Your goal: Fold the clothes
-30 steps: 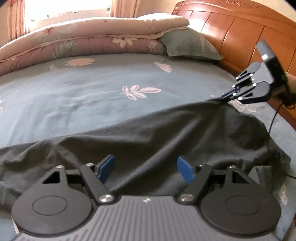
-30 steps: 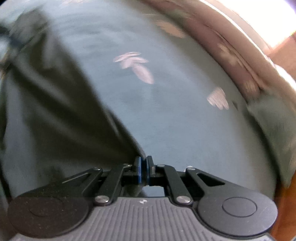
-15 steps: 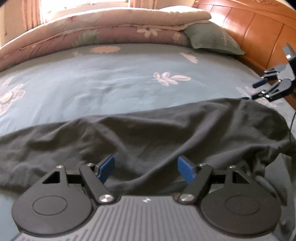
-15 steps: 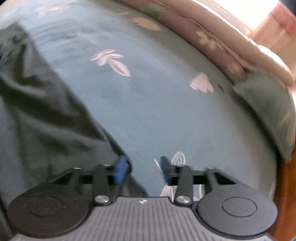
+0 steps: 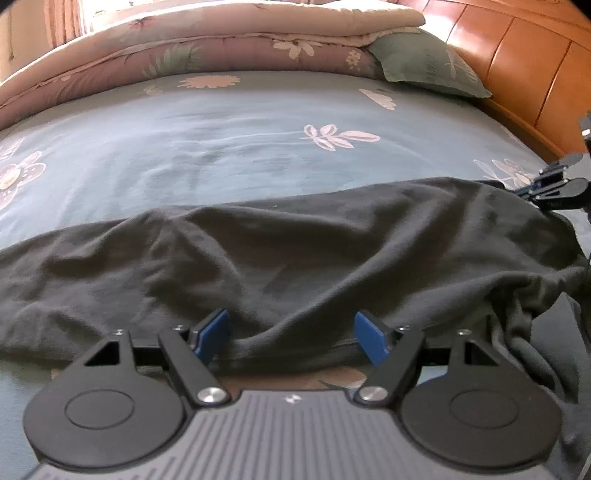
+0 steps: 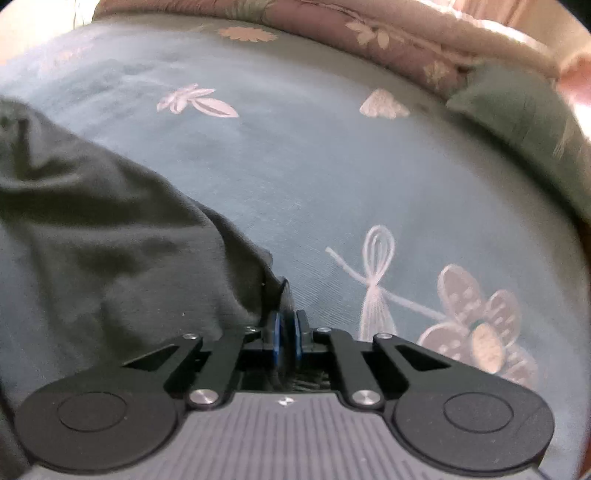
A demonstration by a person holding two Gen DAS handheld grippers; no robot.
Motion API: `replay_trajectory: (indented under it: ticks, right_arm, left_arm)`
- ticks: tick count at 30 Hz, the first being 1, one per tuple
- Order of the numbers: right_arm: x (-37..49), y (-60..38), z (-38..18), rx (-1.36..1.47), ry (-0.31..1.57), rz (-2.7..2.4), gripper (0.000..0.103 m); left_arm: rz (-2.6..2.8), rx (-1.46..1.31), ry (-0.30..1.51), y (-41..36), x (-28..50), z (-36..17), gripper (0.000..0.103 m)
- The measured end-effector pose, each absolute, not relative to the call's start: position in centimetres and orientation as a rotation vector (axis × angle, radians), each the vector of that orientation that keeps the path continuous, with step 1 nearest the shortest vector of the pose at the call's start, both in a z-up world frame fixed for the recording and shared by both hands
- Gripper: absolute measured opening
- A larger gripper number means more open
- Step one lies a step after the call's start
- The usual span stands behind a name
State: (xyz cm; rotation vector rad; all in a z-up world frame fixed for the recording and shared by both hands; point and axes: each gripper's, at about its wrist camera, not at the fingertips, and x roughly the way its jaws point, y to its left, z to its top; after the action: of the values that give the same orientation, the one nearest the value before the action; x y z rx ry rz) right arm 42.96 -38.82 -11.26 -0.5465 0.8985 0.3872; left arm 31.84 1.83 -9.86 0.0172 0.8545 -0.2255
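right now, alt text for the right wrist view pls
The right gripper has its jaws shut on the corner of a dark garment, which lies spread to the left over a blue-grey flowered bedsheet. A green pillow and a folded pink quilt lie beyond.

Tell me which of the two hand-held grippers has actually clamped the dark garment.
The right hand-held gripper: it is pinched shut on the dark garment's edge. The left hand-held gripper stands wide open, straddling a fold.

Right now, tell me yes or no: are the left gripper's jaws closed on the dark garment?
No: the left gripper has its blue jaws wide apart, with a fold of the dark garment lying loose between them.
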Motion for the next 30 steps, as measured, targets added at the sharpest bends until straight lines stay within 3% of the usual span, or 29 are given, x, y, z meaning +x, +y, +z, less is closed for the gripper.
replay_trajectory:
  ticks: [3, 6, 9, 10, 11, 13, 15, 17, 21, 23, 30]
  right_arm:
    - [44.1, -37.9, -11.3, -0.666, 0.845, 0.281, 0.010]
    - [46.4, -38.8, -11.2, -0.545, 0.908, 0.255, 0.011]
    - [46.0, -39.0, -10.2, -0.508, 0.893, 0.230, 0.023]
    - [45.5, -39.0, -9.6, -0.488, 0.886, 0.222, 0.038]
    - [44.9, -39.1, -8.9, -0.448, 0.887, 0.226, 0.063]
    - [43.6, -39.3, -7.5, -0.340, 0.905, 0.256, 0.083]
    - [42.1, -39.0, -6.8, -0.233, 0.944, 0.315, 0.083]
    - [40.6, -38.3, -6.8, -0.164, 0.986, 0.355, 0.090]
    - [39.4, -36.4, -10.1, -0.105, 1.089, 0.308, 0.093]
    - [39.4, -35.4, -11.6, -0.112, 1.115, 0.261, 0.103]
    - [38.8, -34.4, -12.2, -0.128, 1.079, 0.250, 0.103]
  left_arm:
    - [-0.220, 0.022, 0.845, 1.8, 31.8, -9.4, 0.075]
    - [-0.216, 0.013, 0.840, 1.8, 31.7, -9.0, 0.075]
    - [-0.226, 0.017, 0.831, 1.7, 31.4, -8.4, 0.077]
    - [-0.231, 0.020, 0.828, 1.7, 31.2, -8.3, 0.077]
    - [-0.236, 0.021, 0.827, 1.7, 31.1, -8.2, 0.077]
    - [-0.243, 0.017, 0.829, 1.6, 30.7, -8.2, 0.077]
    - [-0.252, 0.005, 0.830, 1.4, 30.3, -8.2, 0.077]
    - [-0.266, -0.011, 0.828, 1.2, 29.8, -8.1, 0.077]
    - [-0.284, -0.033, 0.833, 0.8, 28.8, -8.1, 0.077]
    - [-0.286, -0.043, 0.835, 0.8, 28.3, -8.0, 0.077]
    - [-0.254, -0.068, 0.825, 2.0, 26.8, -7.4, 0.077]
